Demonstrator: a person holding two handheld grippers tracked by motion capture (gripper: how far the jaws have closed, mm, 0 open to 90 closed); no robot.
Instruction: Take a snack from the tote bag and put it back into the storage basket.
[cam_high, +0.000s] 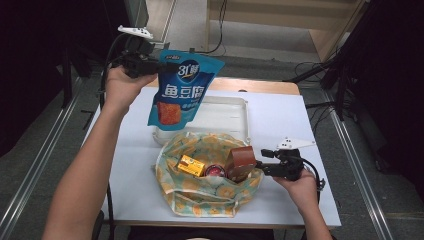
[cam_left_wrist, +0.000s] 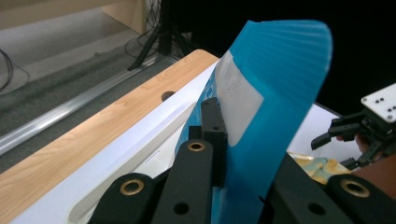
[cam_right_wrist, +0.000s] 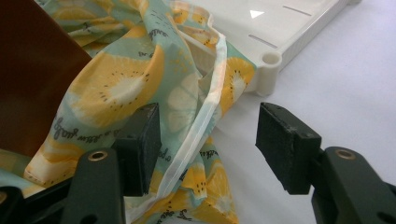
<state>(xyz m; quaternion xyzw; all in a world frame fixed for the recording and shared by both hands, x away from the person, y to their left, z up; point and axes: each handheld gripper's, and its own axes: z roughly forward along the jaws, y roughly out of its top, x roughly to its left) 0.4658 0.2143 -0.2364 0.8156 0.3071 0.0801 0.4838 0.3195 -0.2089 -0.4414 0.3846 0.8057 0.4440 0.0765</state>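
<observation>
My left gripper (cam_high: 159, 66) is raised above the table's far left and is shut on the top edge of a blue snack pouch (cam_high: 182, 92), which hangs down over the tray. In the left gripper view the jaws clamp the pouch (cam_left_wrist: 271, 93) from both sides. A lemon-print cloth bag (cam_high: 200, 192) lies open at the front, holding a yellow box (cam_high: 192, 165), a red round item (cam_high: 215, 171) and a brown box (cam_high: 241, 159). My right gripper (cam_high: 260, 162) stands open at the bag's right rim. The bag's hem (cam_right_wrist: 205, 121) runs between its jaws.
A white plastic tray (cam_high: 225, 112) lies behind the bag on the white tabletop (cam_high: 285, 120). A wooden strip (cam_high: 260, 86) runs along the table's far edge. Dark stands and cables (cam_high: 330, 70) are on the floor beyond.
</observation>
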